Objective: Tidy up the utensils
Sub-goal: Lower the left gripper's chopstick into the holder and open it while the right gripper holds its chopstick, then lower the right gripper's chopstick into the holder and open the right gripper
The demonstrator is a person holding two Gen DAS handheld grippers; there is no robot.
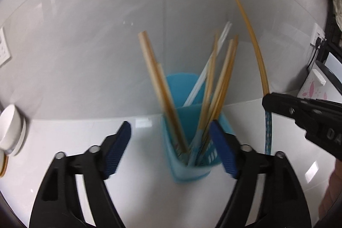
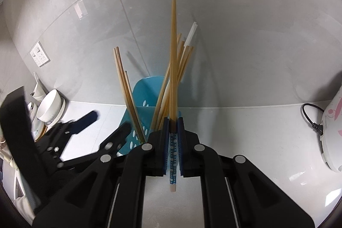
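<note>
One blue holder [image 1: 188, 155], one gripped chopstick [image 2: 173, 52]

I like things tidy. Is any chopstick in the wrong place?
Yes. One chopstick is outside the blue holder, clamped upright in the right gripper. The other chopsticks stand in the holder, splayed apart.

Both grippers are black plastic with ribbed blue pads on the fingers [image 1: 224, 153], silver round screws at the linkage pivots. Right gripper [image 1: 266, 102] has white lettering on its side, partly cut off.
</note>
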